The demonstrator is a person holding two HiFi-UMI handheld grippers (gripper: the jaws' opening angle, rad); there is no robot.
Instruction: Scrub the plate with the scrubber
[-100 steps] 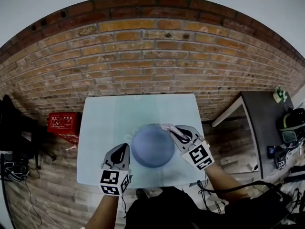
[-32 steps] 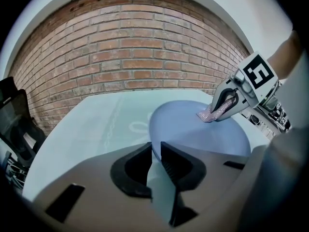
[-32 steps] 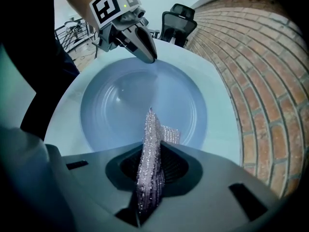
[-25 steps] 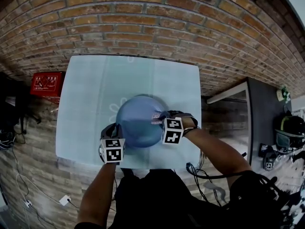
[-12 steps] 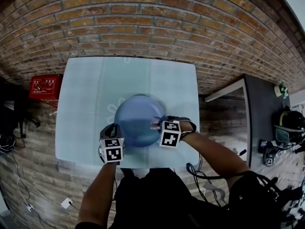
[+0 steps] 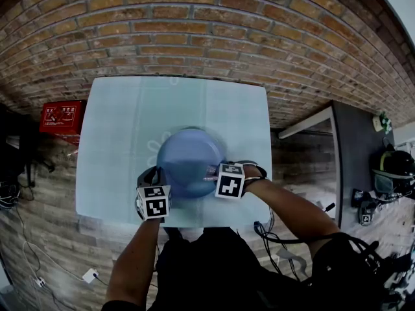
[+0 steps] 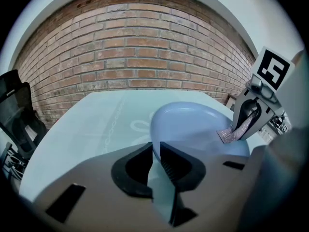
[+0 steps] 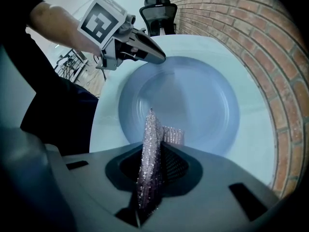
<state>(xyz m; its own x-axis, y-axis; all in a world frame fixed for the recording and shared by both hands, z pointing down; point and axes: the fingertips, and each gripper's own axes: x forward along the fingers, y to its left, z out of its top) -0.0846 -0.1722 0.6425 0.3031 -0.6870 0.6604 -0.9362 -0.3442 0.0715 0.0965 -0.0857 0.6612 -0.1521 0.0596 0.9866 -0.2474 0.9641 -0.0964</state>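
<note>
A blue plate (image 6: pixel 191 157) lies on the pale table (image 6: pixel 123 128), near its front edge. My left gripper (image 6: pixel 154 175) is shut on the plate's near-left rim, and the rim (image 7: pixel 157 170) shows pinched between the dark pads at my left gripper (image 7: pixel 155 150). My right gripper (image 6: pixel 215 173) points down at the plate's near-right side, shut on a sparkly pinkish mesh scrubber (image 6: pixel 210 171). In the right gripper view the scrubber (image 8: pixel 150 149) sticks up from the jaws over the plate (image 8: pixel 198 95). The scrubber's tip (image 7: pixel 231 134) rests on the plate's surface.
A red box (image 6: pixel 61 117) sits on the floor left of the table. A dark side table (image 6: pixel 363 167) stands to the right, and a brick wall (image 6: pixel 194 31) runs behind. A black office chair (image 7: pixel 17 117) stands off the table's left side.
My right gripper has slid a little across the plate's near-right part with the scrubber in it. The left gripper has kept its hold on the rim.
</note>
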